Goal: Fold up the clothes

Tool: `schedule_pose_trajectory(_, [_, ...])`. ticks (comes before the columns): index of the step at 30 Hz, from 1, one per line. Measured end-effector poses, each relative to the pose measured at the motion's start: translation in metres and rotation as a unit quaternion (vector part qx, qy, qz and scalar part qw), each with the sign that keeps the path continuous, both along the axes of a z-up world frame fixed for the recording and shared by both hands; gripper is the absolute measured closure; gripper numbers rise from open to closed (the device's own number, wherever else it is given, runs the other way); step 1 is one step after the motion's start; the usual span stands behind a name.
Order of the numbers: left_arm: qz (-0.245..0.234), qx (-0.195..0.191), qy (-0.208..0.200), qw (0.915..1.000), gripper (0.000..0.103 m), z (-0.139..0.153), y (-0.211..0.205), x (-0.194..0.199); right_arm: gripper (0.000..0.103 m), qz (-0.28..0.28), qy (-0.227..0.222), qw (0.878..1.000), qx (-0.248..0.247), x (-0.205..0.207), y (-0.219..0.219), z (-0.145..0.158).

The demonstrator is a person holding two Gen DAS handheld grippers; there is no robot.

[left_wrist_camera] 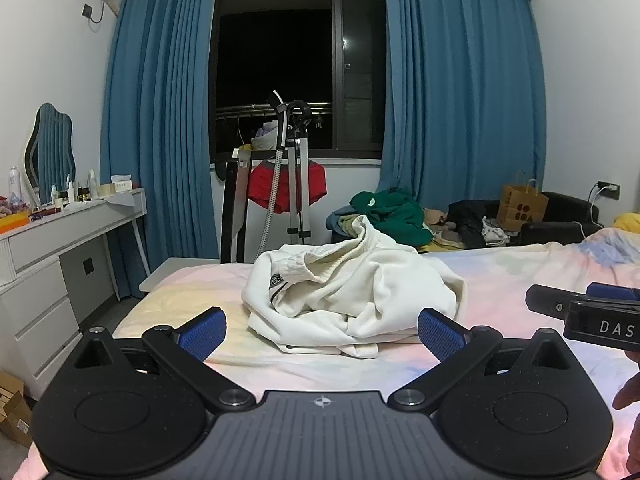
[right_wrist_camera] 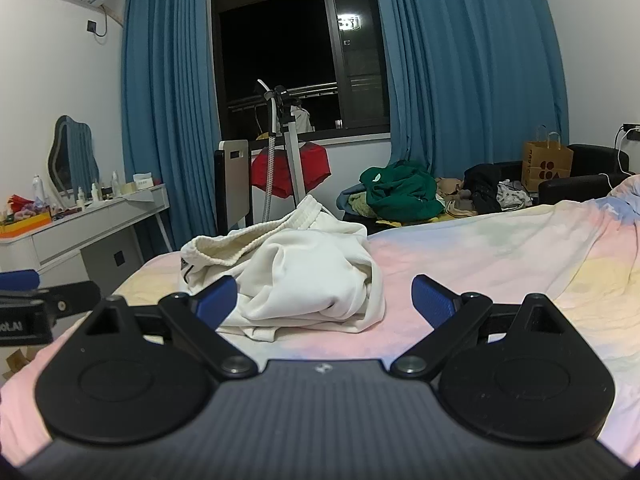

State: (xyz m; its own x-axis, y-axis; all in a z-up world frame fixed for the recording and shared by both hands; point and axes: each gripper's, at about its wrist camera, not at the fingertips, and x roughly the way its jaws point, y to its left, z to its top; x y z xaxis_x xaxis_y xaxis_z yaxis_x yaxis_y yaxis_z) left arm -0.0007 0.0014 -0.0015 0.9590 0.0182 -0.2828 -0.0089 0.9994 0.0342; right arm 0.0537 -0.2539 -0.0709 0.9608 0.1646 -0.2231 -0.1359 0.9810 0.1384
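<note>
A cream-white garment (left_wrist_camera: 352, 292) lies crumpled in a heap on the pastel bed sheet (left_wrist_camera: 500, 276), its ribbed hem turned up on top. My left gripper (left_wrist_camera: 322, 330) is open just short of the heap, blue pads (left_wrist_camera: 202, 334) wide apart with nothing between them. In the right wrist view the same garment (right_wrist_camera: 296, 276) sits ahead and slightly left. My right gripper (right_wrist_camera: 324, 304) is open too, its left pad (right_wrist_camera: 214, 302) in front of the garment's near edge; I cannot tell if it touches. Each gripper shows at the edge of the other's view: the right gripper (left_wrist_camera: 592, 312), the left gripper (right_wrist_camera: 36, 300).
Beyond the bed stand a garment steamer and rack with a red cloth (left_wrist_camera: 286, 190), a pile of green and dark clothes (left_wrist_camera: 396, 214), a paper bag (left_wrist_camera: 522, 206) and a black sofa (left_wrist_camera: 568, 210). A white dressing table (left_wrist_camera: 68, 232) with bottles and a mirror is on the left.
</note>
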Motion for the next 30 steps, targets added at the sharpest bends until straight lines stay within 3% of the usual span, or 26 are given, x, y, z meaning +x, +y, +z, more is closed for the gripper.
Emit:
schedule_pose_trajectory(20, [0.010, 0.009, -0.002, 0.9999, 0.000, -0.015, -0.024, -0.007, 0.007, -0.008, -0.006, 1.000, -0.019, -0.002, 0.004, -0.002])
schedule_pose_trajectory(30, [0.021, 0.007, 0.002, 0.9998, 0.000, -0.018, -0.024, -0.006, 0.007, 0.000, -0.006, 1.000, 0.016, -0.001, -0.001, 0.000])
